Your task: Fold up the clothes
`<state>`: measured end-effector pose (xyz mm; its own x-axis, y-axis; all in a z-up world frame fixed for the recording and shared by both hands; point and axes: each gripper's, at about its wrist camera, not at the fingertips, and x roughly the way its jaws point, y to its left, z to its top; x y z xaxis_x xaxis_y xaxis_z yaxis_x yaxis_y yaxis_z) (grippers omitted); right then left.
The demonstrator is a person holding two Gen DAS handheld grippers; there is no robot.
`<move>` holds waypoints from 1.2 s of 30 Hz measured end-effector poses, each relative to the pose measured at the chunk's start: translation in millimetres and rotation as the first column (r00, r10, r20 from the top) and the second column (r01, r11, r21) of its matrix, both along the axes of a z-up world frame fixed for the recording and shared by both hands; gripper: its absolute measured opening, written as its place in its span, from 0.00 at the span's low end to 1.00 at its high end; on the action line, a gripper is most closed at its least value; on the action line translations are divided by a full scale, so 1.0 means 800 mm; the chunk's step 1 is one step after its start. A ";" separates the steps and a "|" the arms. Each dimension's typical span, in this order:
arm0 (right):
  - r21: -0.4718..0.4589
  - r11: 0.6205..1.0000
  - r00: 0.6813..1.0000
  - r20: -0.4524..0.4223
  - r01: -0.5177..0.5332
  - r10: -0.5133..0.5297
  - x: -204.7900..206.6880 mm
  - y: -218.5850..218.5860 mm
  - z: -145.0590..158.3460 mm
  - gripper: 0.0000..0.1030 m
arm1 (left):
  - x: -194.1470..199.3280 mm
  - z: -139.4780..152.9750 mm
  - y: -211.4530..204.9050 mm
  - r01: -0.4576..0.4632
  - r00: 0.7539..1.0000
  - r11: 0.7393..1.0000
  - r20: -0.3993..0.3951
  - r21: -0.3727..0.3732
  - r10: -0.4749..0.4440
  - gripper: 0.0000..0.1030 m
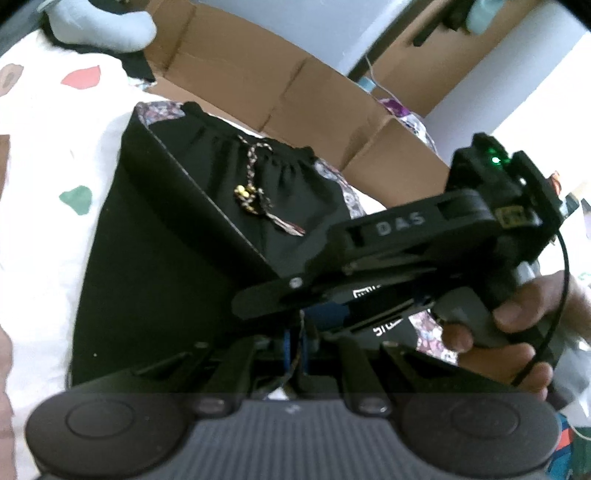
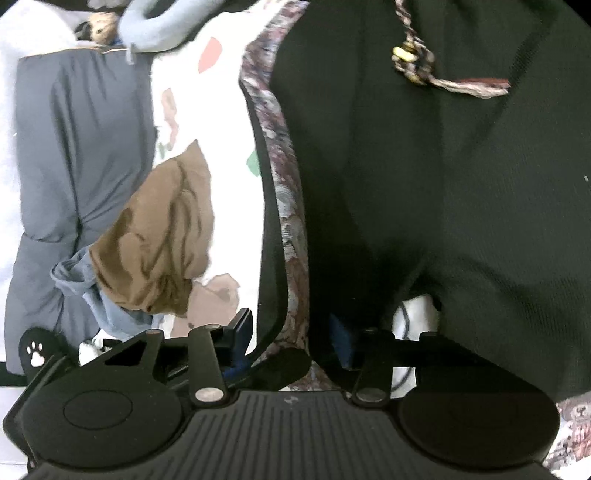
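Observation:
A black garment (image 1: 159, 258) with a patterned trim and a braided drawstring (image 1: 251, 184) lies on a white sheet. One side is folded over along a straight edge. My left gripper (image 1: 297, 347) sits low at the garment's near edge, its blue pads together on the black cloth. My right gripper (image 1: 258, 299) reaches in from the right, held by a hand (image 1: 517, 325), with its tips just above the left one's. In the right wrist view the right gripper (image 2: 290, 339) has its fingers (image 2: 238, 332) apart, and the patterned hem (image 2: 291, 258) of the black garment (image 2: 443, 203) runs between them.
A brown cardboard box (image 1: 258, 74) stands behind the garment. On the white sheet with coloured blobs (image 1: 44, 155) lie a crumpled brown garment (image 2: 162, 240), a grey folded one (image 2: 66, 147) and a pale blue cloth (image 2: 159, 29).

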<state>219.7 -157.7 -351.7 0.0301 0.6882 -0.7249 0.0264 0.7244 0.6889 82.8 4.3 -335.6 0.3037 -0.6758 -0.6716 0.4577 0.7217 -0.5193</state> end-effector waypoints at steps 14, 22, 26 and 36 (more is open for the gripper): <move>-0.041 0.996 0.997 -0.008 0.082 -0.082 -0.005 -0.044 -0.013 0.06 | -0.026 0.003 -0.014 0.120 0.993 0.993 -0.018 -0.002 -0.120 0.13; -0.056 0.992 0.993 0.033 0.112 -0.110 -0.011 -0.080 -0.009 0.04 | -0.015 -0.006 0.027 0.027 0.998 0.997 -0.055 0.067 -0.023 0.25; -0.054 0.987 0.988 0.054 0.150 -0.147 -0.020 -0.109 0.000 0.04 | -0.005 -0.013 0.042 -0.026 0.997 0.994 -0.066 0.102 0.033 0.26; -0.111 0.957 0.961 0.104 0.267 -0.256 -0.049 -0.183 0.016 0.04 | 0.003 -0.032 0.041 -0.040 0.993 0.987 -0.103 0.153 0.056 0.28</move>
